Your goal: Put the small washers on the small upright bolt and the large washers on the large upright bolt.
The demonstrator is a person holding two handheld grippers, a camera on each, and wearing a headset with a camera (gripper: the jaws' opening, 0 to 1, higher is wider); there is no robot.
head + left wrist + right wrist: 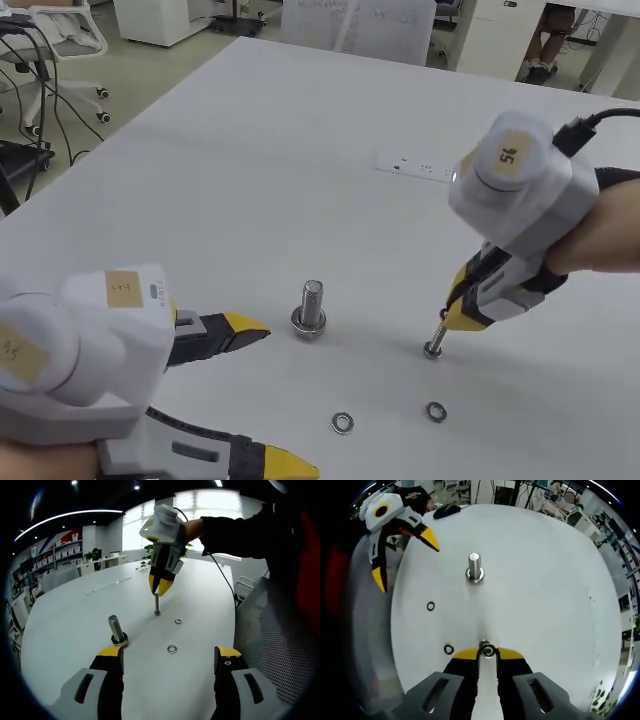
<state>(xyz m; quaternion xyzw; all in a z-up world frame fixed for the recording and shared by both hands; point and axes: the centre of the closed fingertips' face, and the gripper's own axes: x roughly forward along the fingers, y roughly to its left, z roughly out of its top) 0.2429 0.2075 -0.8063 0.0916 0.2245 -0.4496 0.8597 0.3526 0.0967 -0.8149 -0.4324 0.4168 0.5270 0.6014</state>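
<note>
In the head view the large bolt stands upright near the middle of the white desk. A wider metal collar sits round its foot, and it cannot be told whether that is a washer. The small bolt stands upright at about 4 o'clock from the large bolt, well apart from it.

The right tongs slant down from 1 o'clock onto the top of the small bolt. In the right gripper view their yellow tips are clenched to a narrow gap on a small washer, held right at the bolt's tip.

A first loose washer lies flat on the desk at 5 o'clock from the large bolt. A second loose washer lies flat at 6 o'clock from the small bolt, near its foot but not touching it.

The left tongs sit at 7 o'clock from the large bolt, released, with the jaws spread wide and nothing between them. Their upper yellow tip points toward the large bolt, near it but apart.

A white power strip lies at 12 o'clock from the small bolt, well apart.
</note>
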